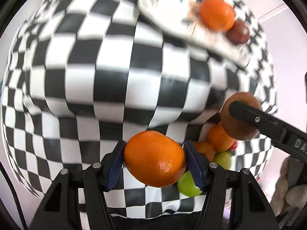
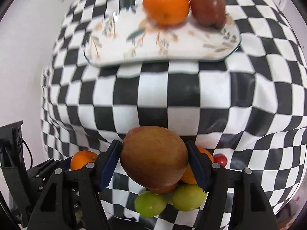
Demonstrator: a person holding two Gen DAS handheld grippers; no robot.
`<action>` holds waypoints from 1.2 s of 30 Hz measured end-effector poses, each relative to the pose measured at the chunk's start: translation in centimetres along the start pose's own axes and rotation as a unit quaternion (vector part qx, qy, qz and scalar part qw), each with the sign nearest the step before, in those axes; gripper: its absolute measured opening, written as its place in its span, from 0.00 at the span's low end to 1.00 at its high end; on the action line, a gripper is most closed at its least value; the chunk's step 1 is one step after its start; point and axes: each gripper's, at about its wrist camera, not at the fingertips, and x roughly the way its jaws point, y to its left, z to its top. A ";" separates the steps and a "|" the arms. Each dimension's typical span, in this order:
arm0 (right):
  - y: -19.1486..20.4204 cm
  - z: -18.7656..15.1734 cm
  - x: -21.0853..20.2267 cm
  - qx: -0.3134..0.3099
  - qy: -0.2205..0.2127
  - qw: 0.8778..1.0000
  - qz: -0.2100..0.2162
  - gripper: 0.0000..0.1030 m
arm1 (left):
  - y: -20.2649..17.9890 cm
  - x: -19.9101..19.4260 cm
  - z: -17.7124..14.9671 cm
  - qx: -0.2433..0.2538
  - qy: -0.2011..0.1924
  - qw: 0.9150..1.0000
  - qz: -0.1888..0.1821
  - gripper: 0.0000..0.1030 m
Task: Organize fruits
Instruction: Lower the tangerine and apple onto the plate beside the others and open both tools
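Right gripper [image 2: 153, 160] clamps a brown apple [image 2: 153, 157] above green fruits [image 2: 167, 201]; an orange [image 2: 166, 4] and dark fruit [image 2: 208, 9] sit on plate [image 2: 153, 49].

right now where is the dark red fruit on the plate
Right wrist view, top right: the dark red fruit sits on the floral plate, touching the orange on its left.

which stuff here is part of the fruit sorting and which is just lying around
Part of the job:
- orange in left gripper
- brown apple in right gripper
- floral plate with an orange and a dark red fruit
- green fruits in the near pile

Just there:
- checkered tablecloth
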 end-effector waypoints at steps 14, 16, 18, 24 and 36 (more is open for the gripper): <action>-2.0 10.3 -3.2 0.055 -0.080 0.995 -0.019 0.69 | -2.1 -8.0 19.5 0.051 -0.083 0.995 0.005 0.58; -3.0 11.3 -2.0 0.057 -0.068 0.995 -0.039 0.69 | -2.0 -7.0 21.2 0.057 -0.075 0.995 0.016 0.58; -3.4 11.8 -0.9 0.061 -0.058 0.995 -0.047 0.69 | -2.2 -5.5 22.9 0.058 -0.060 0.996 0.022 0.58; -5.3 12.7 0.6 0.089 -0.040 0.994 -0.051 0.70 | -1.9 -1.3 26.2 0.057 -0.010 0.998 0.032 0.58; -5.4 12.8 -0.2 0.099 -0.030 0.994 -0.046 0.94 | -1.1 -1.7 27.1 0.045 -0.007 0.998 0.040 0.95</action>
